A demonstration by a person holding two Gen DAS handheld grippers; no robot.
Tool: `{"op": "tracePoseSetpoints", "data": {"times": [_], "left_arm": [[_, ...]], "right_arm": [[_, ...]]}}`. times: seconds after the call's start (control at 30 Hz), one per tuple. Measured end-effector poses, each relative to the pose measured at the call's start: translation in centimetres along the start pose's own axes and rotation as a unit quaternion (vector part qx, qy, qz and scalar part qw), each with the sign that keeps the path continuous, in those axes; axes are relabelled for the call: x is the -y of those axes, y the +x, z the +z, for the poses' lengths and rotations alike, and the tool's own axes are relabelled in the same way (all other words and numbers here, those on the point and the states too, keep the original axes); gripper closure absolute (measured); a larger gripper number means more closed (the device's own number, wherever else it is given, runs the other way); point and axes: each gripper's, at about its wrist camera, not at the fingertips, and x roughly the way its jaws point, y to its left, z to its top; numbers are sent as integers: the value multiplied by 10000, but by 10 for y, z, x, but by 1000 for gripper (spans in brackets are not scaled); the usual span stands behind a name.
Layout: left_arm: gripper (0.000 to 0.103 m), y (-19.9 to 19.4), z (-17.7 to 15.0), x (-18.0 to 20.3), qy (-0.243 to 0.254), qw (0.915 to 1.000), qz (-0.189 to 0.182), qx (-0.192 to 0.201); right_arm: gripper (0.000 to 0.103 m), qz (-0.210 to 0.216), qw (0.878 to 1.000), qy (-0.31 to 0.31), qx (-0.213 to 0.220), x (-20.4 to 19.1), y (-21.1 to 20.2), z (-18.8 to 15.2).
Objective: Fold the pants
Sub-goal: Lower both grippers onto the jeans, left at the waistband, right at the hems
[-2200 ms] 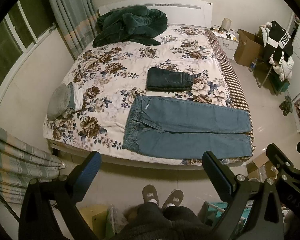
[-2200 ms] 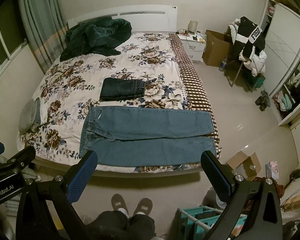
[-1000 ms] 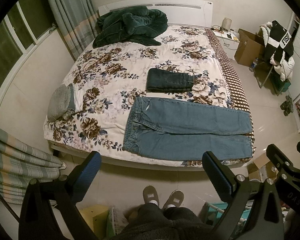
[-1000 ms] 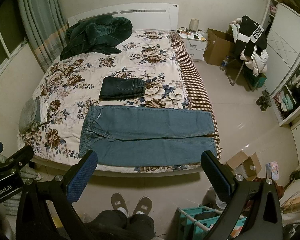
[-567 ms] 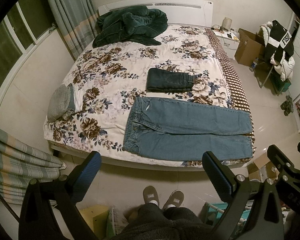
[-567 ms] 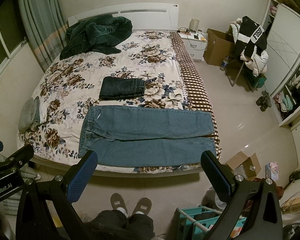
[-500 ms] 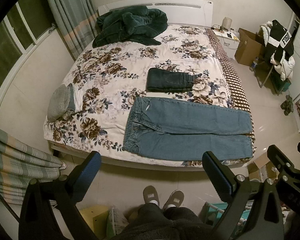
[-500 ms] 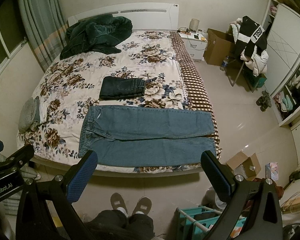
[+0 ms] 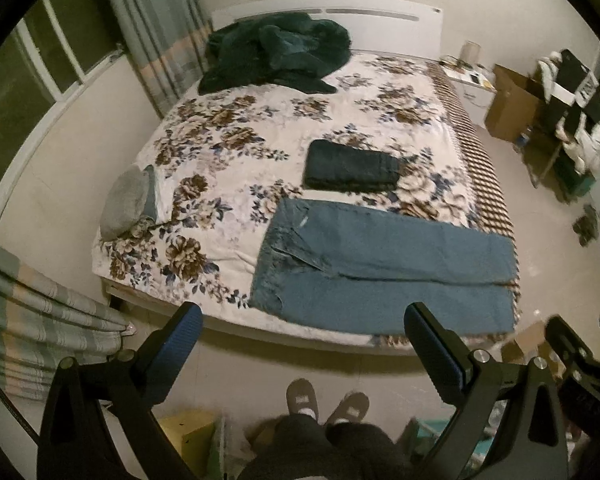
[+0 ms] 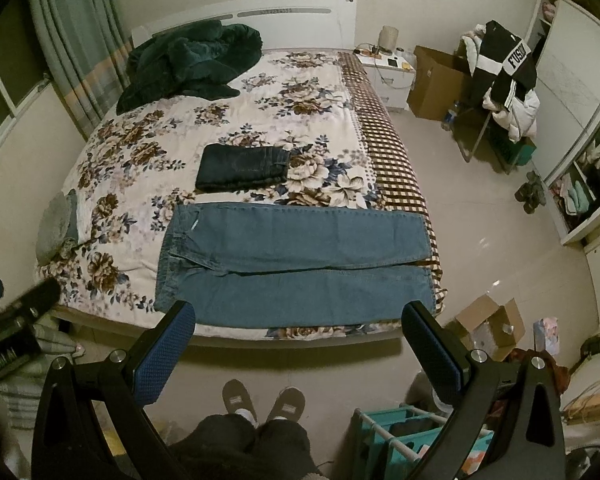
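Observation:
Light blue jeans (image 9: 380, 264) lie flat on the near edge of the flowered bed (image 9: 240, 160), waistband to the left, both legs stretched right; they also show in the right wrist view (image 10: 296, 260). My left gripper (image 9: 303, 322) is open and empty, held in the air short of the bed, above the floor. My right gripper (image 10: 298, 320) is also open and empty, at about the same height. Neither touches the jeans.
Folded dark jeans (image 10: 242, 168) lie behind the blue pair. A dark green blanket (image 10: 188, 64) is heaped at the headboard. A grey cushion (image 9: 126, 200) sits at the bed's left edge. Curtains hang left; boxes (image 10: 488, 326), a clothes chair (image 10: 504, 92) and a teal rack (image 10: 404, 436) stand right.
Both views have shifted slightly and the left one is a little blurred, so both grippers are moving a bit. The jeans have not moved. Both grippers stay open.

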Motion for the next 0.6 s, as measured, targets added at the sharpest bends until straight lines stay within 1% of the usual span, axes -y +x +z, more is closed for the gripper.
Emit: {"op": "tracePoseSetpoints", "data": {"times": [0.07,0.13,0.17,0.27,0.33,0.37,0.4,0.47,0.5,0.53,0.6], "left_arm": [[0,19,6,0,-105,9998,147,-69],[0,44,17,12,-207,9994,230,-128],[0,60,21,13,-280,9989,334,-177],[0,102,36,24,-402,9973,421,-442],[0,141,46,27,-514,9947,415,-790],[0,153,50,30,-545,9935,450,-890],[0,177,56,30,-594,9913,529,-1046],[0,207,67,36,-662,9879,603,-1262],[0,233,75,36,-729,9851,647,-1420],[0,245,81,40,-759,9828,672,-1541],[0,293,95,41,-896,9760,720,-1847]], "right_arm": [[0,-32,10000,64,-51,8,17,3],[0,-35,9998,178,-126,19,40,10],[0,-44,9995,246,-182,24,54,15],[0,-55,9985,449,-300,41,98,30],[0,-148,9974,594,-370,54,136,48],[0,-226,9964,688,-445,59,155,57],[0,-229,9950,817,-525,66,174,63],[0,-257,9903,1144,-740,79,216,77],[0,-239,9876,1311,-833,85,238,84],[0,-231,9851,1440,-916,91,258,92],[0,-289,9791,1698,-1079,101,302,107]]}}
